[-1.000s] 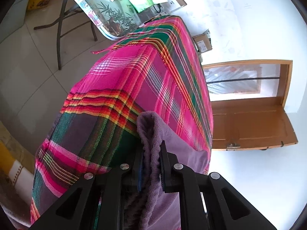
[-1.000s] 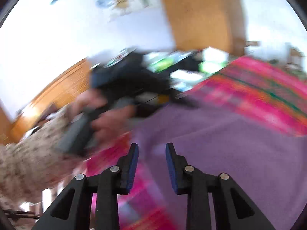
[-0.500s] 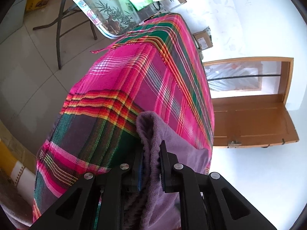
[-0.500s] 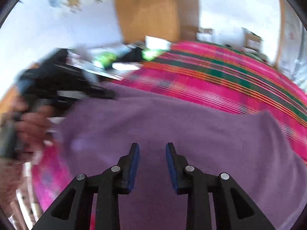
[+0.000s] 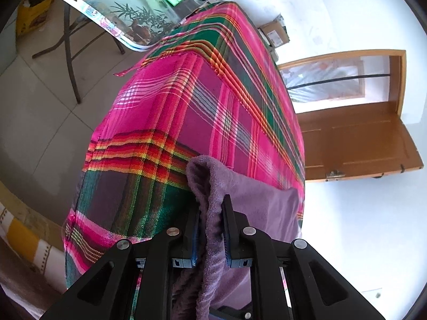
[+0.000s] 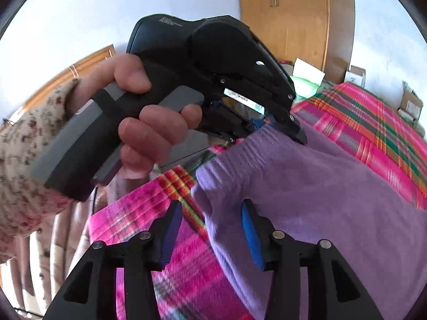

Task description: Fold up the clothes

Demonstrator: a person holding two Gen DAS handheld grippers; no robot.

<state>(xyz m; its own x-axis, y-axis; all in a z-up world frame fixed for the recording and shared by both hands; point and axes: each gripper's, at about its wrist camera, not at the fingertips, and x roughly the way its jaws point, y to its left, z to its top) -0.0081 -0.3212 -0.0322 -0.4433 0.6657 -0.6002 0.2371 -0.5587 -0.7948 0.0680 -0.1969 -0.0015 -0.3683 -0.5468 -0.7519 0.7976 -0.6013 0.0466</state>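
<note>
**Garment edge set between the right jaws**

Pink plaid bedcover (image 6: 149, 272) is spread beneath the work. Nearest, the right gripper (image 6: 210, 229) has just been opened wide, and the near-left edge of the soft purple fleece garment (image 6: 320, 200) is seen between its jaws, unpressed. Farther left, a bunched corner is clamped in the narrow left gripper (image 6: 293, 130), the garment stretching right and away.

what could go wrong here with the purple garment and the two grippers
1. The right gripper has just been opening its jaws, and the purple garment's edge lies between them unpinched; closing now may catch only a thin lip that slips out.
2. The left gripper pinches a bunched fold near the plaid cloth's edge, so a pull could drag the garment off the side.
3. Both grippers are close together and might collide.
</note>
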